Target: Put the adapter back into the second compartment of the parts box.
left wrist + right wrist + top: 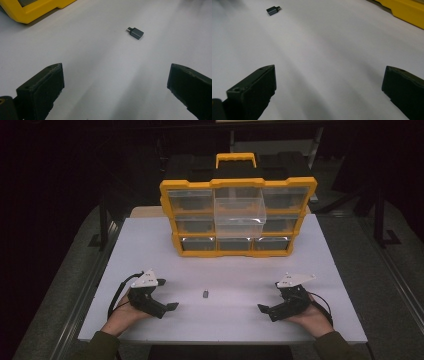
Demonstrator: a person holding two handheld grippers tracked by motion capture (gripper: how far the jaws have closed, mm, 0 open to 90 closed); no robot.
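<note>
Left hand: rests at the near left edge of the bench (pixel 150 250); the left gripper (pixel 167 308) lies low over the surface and points inward toward the centre
Right hand: rests at the near right edge; the right gripper (pixel 265 309) mirrors the left, low and pointing inward
Left jaws: wide apart, nothing between them
Right jaws: wide apart, nothing between them
Adapter position: small dark grey adapter (pixel 205 294) lies flat on the bench, between the two grippers and slightly farther back, well apart from both; ahead of the left jaws (pixel 135 33) and far ahead, to the upper left, of the right jaws (pixel 272 10)
Bench: white, matte top
Organizer: yellow organizer (pixel 239 217) with clear drawers stands upright at the far side; one middle drawer (pixel 240 216) is pulled out
Room: dark surroundings, grey floor
</note>
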